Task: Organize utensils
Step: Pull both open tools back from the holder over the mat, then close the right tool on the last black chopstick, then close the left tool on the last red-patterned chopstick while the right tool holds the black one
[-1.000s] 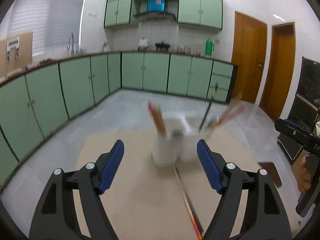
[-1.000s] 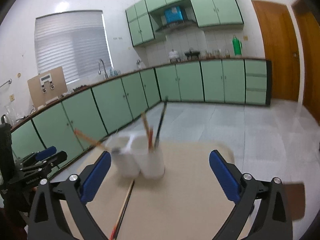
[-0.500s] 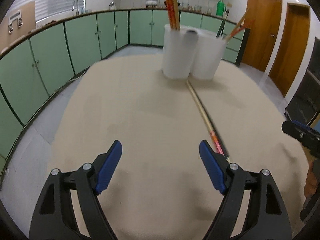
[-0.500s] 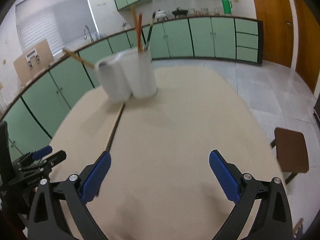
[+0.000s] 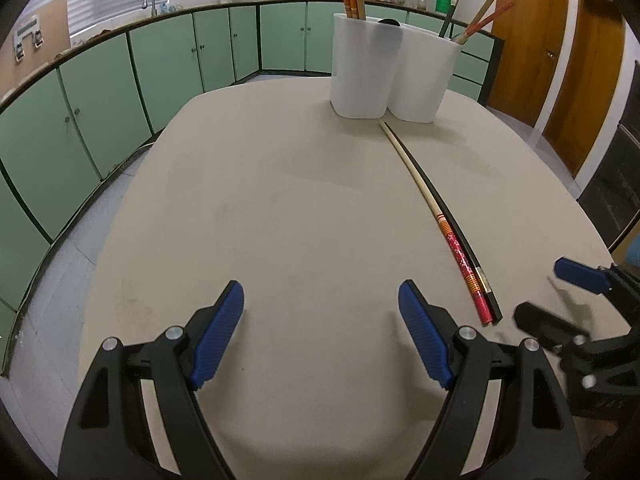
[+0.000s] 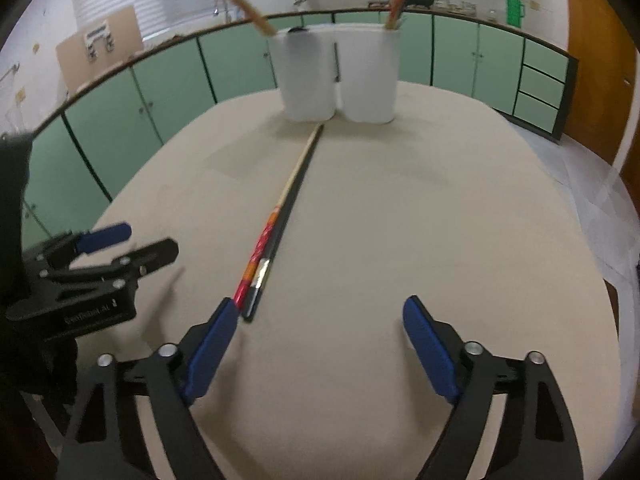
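Two chopsticks lie side by side on the beige table [image 5: 280,220]: a wooden one with a red patterned end [image 5: 438,216] and a black one [image 5: 468,248]. They also show in the right wrist view [image 6: 280,216]. Their far tips touch a white double-cup holder [image 5: 388,72] [image 6: 340,76] with several chopsticks standing in it. My left gripper [image 5: 320,332] is open and empty, left of the chopsticks' near ends. My right gripper [image 6: 320,344] is open and empty, its left fingertip [image 6: 224,320] just short of the near ends.
Green kitchen cabinets [image 5: 100,92] run along the far wall with a sink and countertop items. Wooden doors [image 5: 536,40] stand at the right. The table edge curves close on the left [image 5: 120,208] and the right [image 6: 592,248].
Both grippers have pulled back from the holder and tilted down toward the table. The holder now looks farther off and the chopsticks' near ends lie close to the fingers.
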Demonstrator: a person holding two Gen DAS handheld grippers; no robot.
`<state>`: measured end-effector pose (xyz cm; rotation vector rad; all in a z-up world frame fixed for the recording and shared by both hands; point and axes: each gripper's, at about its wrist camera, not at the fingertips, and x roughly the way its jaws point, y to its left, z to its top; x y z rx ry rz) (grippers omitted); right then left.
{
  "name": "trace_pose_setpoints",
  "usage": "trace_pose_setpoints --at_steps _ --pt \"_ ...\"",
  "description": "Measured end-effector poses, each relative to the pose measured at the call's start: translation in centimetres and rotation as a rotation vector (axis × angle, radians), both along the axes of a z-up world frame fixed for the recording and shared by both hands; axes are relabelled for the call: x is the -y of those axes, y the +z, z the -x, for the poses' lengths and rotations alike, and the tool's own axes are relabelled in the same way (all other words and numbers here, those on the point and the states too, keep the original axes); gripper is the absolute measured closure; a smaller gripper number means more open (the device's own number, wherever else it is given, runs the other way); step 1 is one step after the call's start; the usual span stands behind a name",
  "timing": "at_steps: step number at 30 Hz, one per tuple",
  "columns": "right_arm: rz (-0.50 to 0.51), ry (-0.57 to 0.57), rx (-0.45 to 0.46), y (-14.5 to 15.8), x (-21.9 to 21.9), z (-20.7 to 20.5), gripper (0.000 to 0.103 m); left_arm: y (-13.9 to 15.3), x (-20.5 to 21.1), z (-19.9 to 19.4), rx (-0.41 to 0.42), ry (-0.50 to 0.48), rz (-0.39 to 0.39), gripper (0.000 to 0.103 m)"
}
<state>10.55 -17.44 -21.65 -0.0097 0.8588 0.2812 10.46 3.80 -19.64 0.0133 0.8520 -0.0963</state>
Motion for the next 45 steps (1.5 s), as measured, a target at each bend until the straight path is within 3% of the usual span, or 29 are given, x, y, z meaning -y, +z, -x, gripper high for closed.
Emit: trace_pose_setpoints --at_steps 9,13,17,19,24,27,33,45 --pt "0.052 0.011 -0.011 -0.4 -1.4 -0.5 0.032 -0.2 0.2 -0.6 -0.010 0.004 0.015 0.026" --pt "0.087 -0.034 -0.004 -0.4 -1.0 -0.5 0.037 -0.3 0.1 -0.8 -0.010 0.010 0.023 0.025" --pt "0.060 -0.042 0.008 0.0 -0.1 -0.2 0.039 -0.1 0.2 -0.7 -0.003 0.007 0.023 0.025" --pt "0.029 -0.016 0.011 0.1 -0.4 0.0 0.046 -0.2 0.3 -0.7 -0.002 0.005 0.019 0.025" --pt "0.030 0.026 0.002 -0.2 -1.6 -0.2 0.081 0.0 0.2 -0.5 0.003 0.007 0.017 0.025" --pt "0.022 0.039 -0.002 -0.3 -1.7 -0.2 0.096 0.0 0.3 -0.5 0.000 0.009 0.015 0.025" --pt "0.011 0.033 -0.003 -0.1 -0.7 -0.1 0.097 0.2 1.5 -0.5 -0.003 -0.012 0.020 0.025" --pt "-0.014 -0.109 -0.007 -0.1 4.7 0.4 0.097 0.2 7.1 0.0 -0.017 -0.092 0.058 0.025"
